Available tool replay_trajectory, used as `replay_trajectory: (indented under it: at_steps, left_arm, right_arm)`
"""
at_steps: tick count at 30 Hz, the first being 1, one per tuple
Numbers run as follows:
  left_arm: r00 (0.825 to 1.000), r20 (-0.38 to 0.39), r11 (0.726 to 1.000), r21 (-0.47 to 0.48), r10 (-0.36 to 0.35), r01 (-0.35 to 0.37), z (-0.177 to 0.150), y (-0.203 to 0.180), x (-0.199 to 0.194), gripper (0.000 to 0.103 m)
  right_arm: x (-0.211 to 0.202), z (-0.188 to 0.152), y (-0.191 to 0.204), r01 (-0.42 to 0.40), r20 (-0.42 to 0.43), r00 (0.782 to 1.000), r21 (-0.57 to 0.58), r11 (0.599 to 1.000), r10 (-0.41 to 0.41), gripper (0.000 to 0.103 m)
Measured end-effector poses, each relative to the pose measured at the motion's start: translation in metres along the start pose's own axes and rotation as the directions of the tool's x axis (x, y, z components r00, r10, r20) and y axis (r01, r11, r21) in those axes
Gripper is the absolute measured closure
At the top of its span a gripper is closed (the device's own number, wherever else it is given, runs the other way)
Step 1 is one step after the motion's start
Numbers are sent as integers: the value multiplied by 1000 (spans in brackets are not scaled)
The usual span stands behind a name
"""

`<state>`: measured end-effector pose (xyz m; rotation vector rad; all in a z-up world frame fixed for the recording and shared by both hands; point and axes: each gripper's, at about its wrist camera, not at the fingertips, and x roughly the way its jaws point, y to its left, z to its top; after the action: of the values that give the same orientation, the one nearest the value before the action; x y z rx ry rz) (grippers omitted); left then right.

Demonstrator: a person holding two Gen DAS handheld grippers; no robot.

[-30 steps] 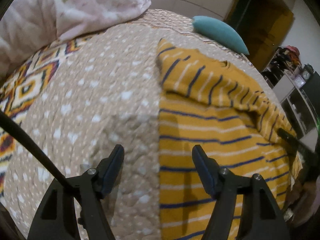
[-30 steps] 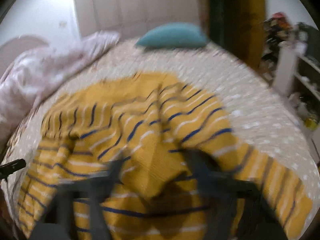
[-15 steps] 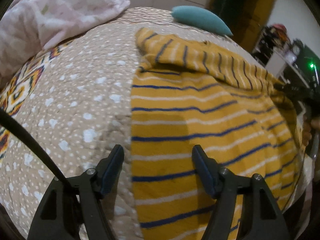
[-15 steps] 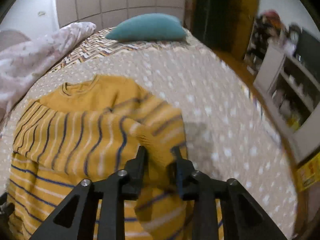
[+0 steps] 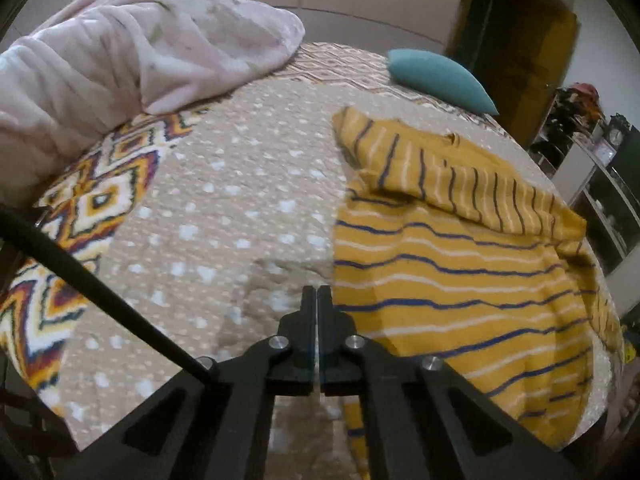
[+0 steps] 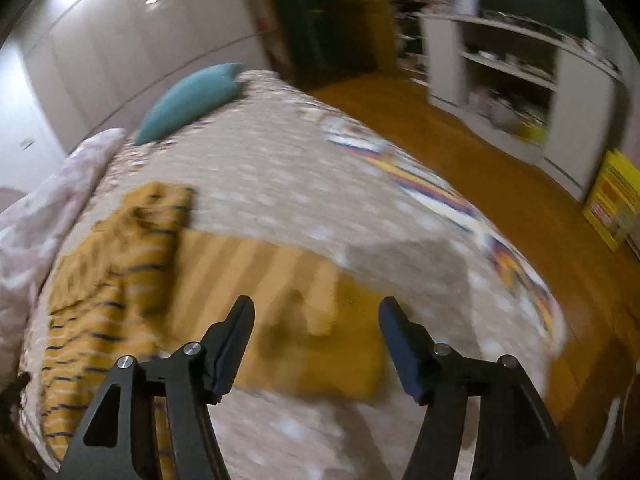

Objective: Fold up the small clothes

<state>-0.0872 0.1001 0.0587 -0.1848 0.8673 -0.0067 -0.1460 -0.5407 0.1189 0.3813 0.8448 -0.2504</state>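
In the left wrist view the yellow striped sweater [image 5: 448, 264] lies flat on the bedspread [image 5: 240, 208], filling the right half of the frame. Its straight side edge runs from the lower centre up the picture, and a sleeve is folded across the top. The left gripper [image 5: 317, 294] sits at bottom centre with its tips just beside that edge, on the bedspread side. Its fingers [image 5: 308, 308] have just snapped closed and meet with no cloth visible between them, so it looks empty. The pink blanket [image 5: 132, 52] is heaped at upper left and the teal pillow [image 5: 436, 80] at upper right.

The right wrist view is blurred. There the sweater spreads from the left edge to the lower centre, its plainer folded part directly beyond the right gripper [image 6: 316, 320]. That one's fingers [image 6: 236, 340] have just been spreading and stand wide apart, holding nothing. Both hands are close to the garment; I judge the right better lined up for the next pinch.
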Motion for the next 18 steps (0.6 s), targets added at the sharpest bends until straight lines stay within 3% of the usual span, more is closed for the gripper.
replay_trajectory:
  at_steps: [3, 4, 5, 8, 9, 10, 12, 15, 18]
  left_arm:
    - [998, -8, 997, -50, -60, 60, 0, 7, -9, 96]
    - [998, -9, 996, -51, -67, 67, 0, 6, -11, 89]
    - [998, -7, 997, -45, -68, 67, 1, 3, -13, 81]
    - [998, 2, 998, -4, -60, 60, 0, -12, -16, 73]
    - [998, 0, 998, 8, -60, 60, 1, -18, -15, 72]
    - [998, -4, 998, 22, -61, 61, 1, -25, -15, 70]
    - [998, -9, 997, 34, -67, 67, 2, -34, -14, 68]
    - [997, -7, 995, 51, -82, 82, 3, -43, -16, 63]
    - [997, 16, 996, 54, -76, 75, 3, -44, -19, 54]
  right_arm:
    - [12, -12, -28, 5, -44, 999, 80, 997, -2, 33]
    - [18, -14, -31, -1, -55, 998, 97, 995, 6, 31]
    - [23, -15, -29, 5, -53, 999, 97, 995, 0, 29]
    - [26, -17, -15, -6, -5, 1000, 57, 998, 6, 28]
    - [28, -16, -7, -36, -1, 999, 41, 998, 36, 33]
    - [30, -16, -1, -55, 0, 999, 23, 998, 55, 56]
    - [37, -8, 13, -75, -15, 997, -37, 997, 74, 92]
    - [32, 16, 0, -58, 40, 997, -22, 998, 59, 95]
    - [16, 63, -45, 27, 132, 990, 84, 996, -38, 96]
